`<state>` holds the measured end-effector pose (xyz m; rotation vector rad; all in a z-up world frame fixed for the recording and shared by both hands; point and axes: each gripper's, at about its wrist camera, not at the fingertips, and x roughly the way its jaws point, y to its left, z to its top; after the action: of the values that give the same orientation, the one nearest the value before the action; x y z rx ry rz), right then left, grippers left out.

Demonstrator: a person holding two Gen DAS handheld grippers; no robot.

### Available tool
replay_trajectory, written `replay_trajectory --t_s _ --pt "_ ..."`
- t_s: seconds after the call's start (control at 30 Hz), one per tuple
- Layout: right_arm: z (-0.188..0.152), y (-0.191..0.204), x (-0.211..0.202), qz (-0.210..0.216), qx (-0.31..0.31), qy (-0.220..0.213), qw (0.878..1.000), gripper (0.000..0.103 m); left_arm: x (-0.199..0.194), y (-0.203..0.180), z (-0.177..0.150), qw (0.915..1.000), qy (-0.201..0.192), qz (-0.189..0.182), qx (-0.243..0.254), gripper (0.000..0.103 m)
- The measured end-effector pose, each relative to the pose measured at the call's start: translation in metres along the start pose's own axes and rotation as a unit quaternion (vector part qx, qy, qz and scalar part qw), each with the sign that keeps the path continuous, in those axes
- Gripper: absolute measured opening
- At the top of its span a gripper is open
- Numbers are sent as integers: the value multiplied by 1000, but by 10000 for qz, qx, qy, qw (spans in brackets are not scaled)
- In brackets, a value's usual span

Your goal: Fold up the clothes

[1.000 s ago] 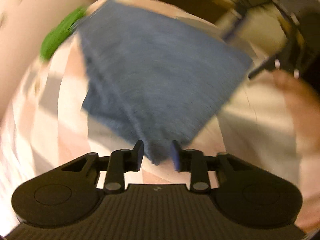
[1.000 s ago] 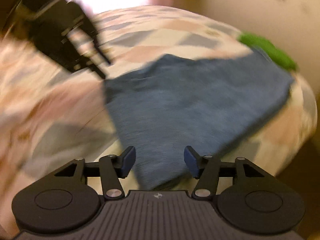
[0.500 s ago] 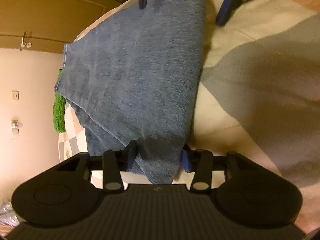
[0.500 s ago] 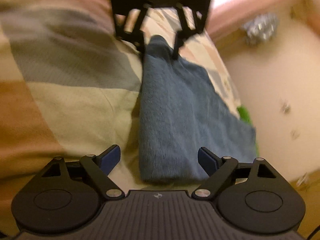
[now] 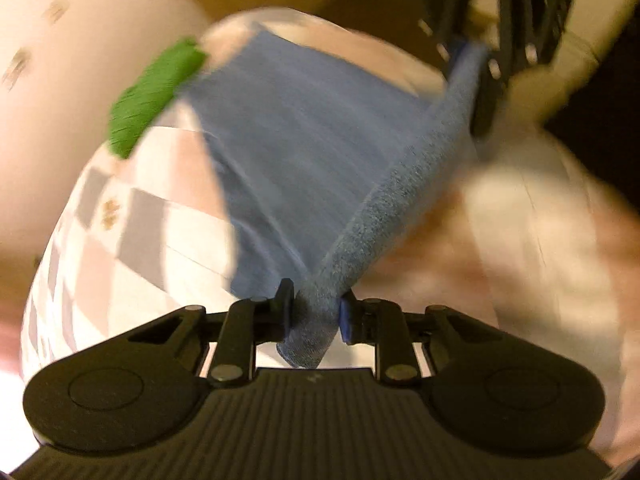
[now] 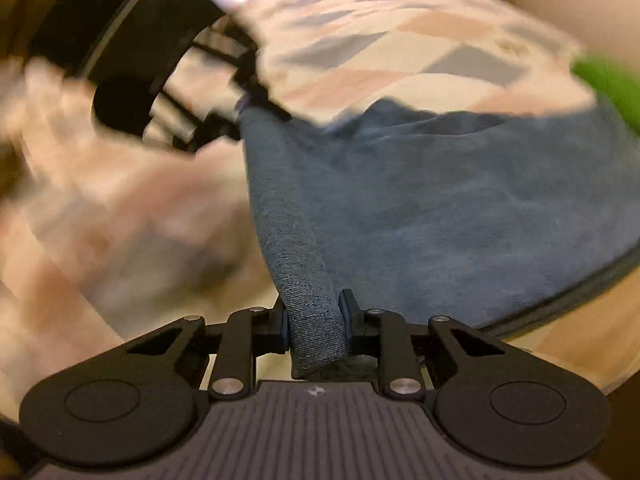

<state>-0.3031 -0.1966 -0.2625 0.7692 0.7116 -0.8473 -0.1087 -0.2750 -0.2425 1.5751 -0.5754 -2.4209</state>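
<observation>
So, counting from my end, largest first: one bed under a patchwork quilt [image 5: 132,216] of grey, pink and cream blocks, one blue garment [image 5: 304,148] spread over it, one green cloth [image 5: 152,92] at the far edge of the bed beside the wall, and my two grippers.

The blue garment (a soft, fleecy knit, as far as the blur lets me judge) lies mostly on the quilt, with its near folded edge lifted into a taut ridge running between the two tools. My left gripper [image 5: 312,316] has one end of that ridge between its pads, jaws closing and pressing on the cloth. My right gripper [image 6: 314,320] has the other end pinched the same way, jaws closing on it. From the right wrist view I see the left gripper [image 6: 244,108] at upper left with the blue corner in its fingers; from the left wrist view the right gripper [image 5: 476,60] shows at upper right, blurred, at the far end of the ridge.

Half a second ago the garment lay flat, and both sets of jaws straddled its ends without pinching, the right one standing wide. Now both have clamped in and the edge is off the quilt. Both views have also swung round since then.

No containers in either view.
</observation>
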Motion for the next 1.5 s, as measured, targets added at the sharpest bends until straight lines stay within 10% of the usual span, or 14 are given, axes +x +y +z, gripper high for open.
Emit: replay_trajectory --t_s 0.23,0.4,0.57,0.73,0.83,1.03,1.17,1.33,1.5 --pt "52 -140 -75 479 333 -344 9977 20 19 98 121 9775 -387 779 -1923 31" --pt "81 -266 -77 216 736 -216 9968 20 43 153 157 8966 -844 1453 -4097 34" --pt "69 -348 -30 506 1521 330 9865 20 105 134 143 8092 -296 1008 -5780 29" --pt "84 -342 -48 804 1219 104 9892 18 134 97 138 7538 175 904 -6506 25" --pt "91 -351 -56 820 1117 32 9903 17 136 91 135 7361 187 1001 -6692 25" --pt "79 -389 -14 623 1331 437 9882 19 164 91 146 7425 391 1152 -6587 26" --pt "82 -389 -11 146 1383 376 9896 56 165 98 146 7333 630 1211 -6661 26" --pt "93 -353 -53 -710 443 -413 9956 53 169 118 152 7064 1404 1265 -6821 26" --pt "77 -318 -54 -286 -407 -471 9977 27 181 131 163 6938 1721 1320 -6867 26"
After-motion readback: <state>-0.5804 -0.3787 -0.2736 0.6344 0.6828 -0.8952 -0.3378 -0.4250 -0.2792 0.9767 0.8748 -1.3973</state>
